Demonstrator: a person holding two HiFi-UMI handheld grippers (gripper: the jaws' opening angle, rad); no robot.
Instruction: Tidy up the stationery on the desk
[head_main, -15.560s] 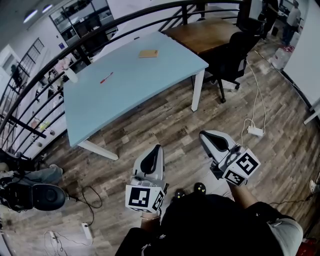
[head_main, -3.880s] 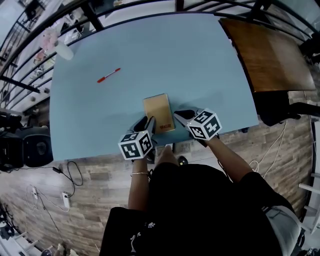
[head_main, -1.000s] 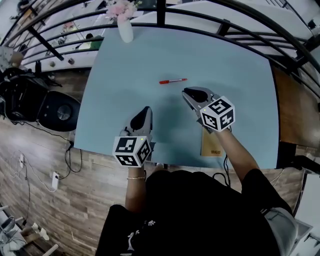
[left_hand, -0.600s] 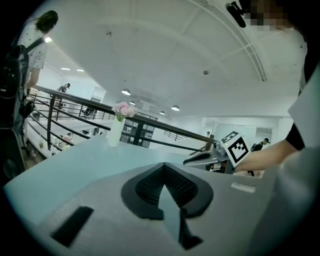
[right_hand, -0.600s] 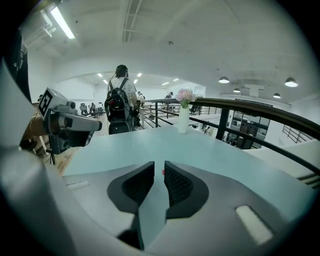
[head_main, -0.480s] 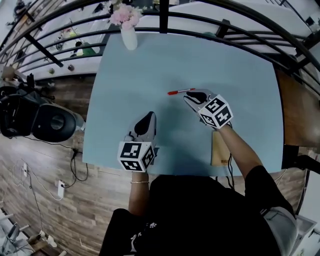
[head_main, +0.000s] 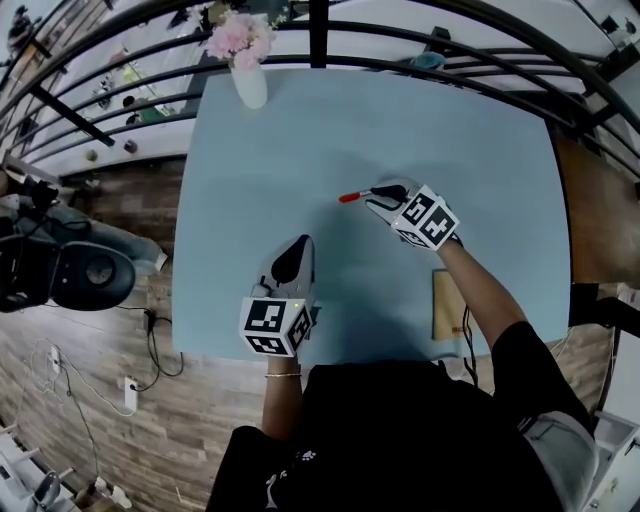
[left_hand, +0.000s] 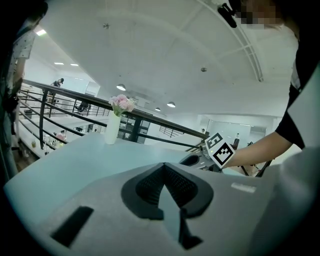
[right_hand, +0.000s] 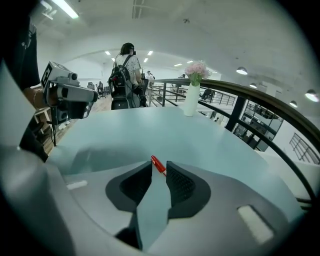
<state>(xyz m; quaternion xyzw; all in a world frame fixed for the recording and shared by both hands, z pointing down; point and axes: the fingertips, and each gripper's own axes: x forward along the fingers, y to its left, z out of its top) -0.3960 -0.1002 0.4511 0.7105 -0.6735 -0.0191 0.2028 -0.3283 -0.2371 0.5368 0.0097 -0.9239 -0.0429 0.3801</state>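
A red pen (head_main: 352, 196) lies on the light blue desk (head_main: 300, 140), near its middle. My right gripper (head_main: 376, 191) reaches it from the right. In the right gripper view the pen's red end (right_hand: 156, 162) sits between the tips of my right gripper (right_hand: 159, 169); the jaws have just been opening, and a gap shows beside the pen. A tan notebook (head_main: 446, 305) rests flat at the desk's near right edge, beside my right forearm. My left gripper (head_main: 301, 244) hovers over the near left part of the desk, shut and empty, its tips (left_hand: 164, 165) meeting.
A white vase with pink flowers (head_main: 247, 80) stands at the desk's far left corner. A black railing (head_main: 420, 45) runs behind the desk. A brown table (head_main: 600, 220) adjoins on the right. Camera gear (head_main: 60, 275) sits on the floor to the left.
My right gripper has moved up to the pen, and its tips now stand around the pen's right end. The left gripper has stayed over the near left part of the desk.
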